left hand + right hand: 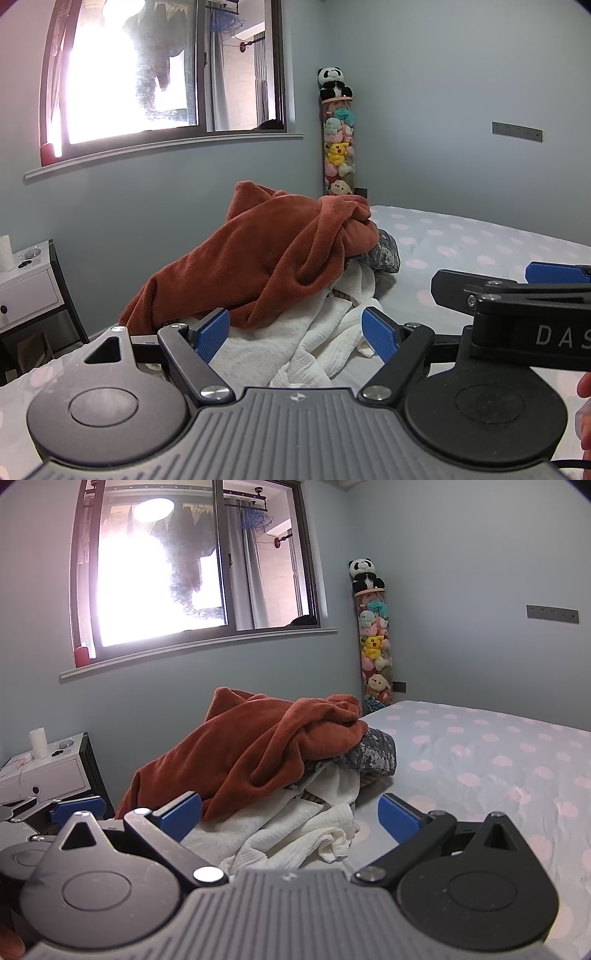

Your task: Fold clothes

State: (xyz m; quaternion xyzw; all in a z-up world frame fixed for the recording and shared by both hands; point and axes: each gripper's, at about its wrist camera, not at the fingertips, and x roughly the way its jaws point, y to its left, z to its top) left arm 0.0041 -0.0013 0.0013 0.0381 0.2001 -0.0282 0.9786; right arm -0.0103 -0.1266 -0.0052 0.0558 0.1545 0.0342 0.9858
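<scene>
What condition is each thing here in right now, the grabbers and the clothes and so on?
Left gripper: open, holding nothing.
Right gripper: open, holding nothing.
Rust-orange garment: crumpled on top of the pile, unfolded.
White garment: rumpled beneath it, unfolded.
Grey patterned garment: bunched, partly buried.
Bed: sheet spread fairly flat.
Window: whether it is open or closed cannot be told.

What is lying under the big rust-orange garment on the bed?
Under the rust-orange garment a white crinkled cloth spreads forward, and a grey patterned item sticks out at the right. Anything deeper in the pile is covered.
</scene>
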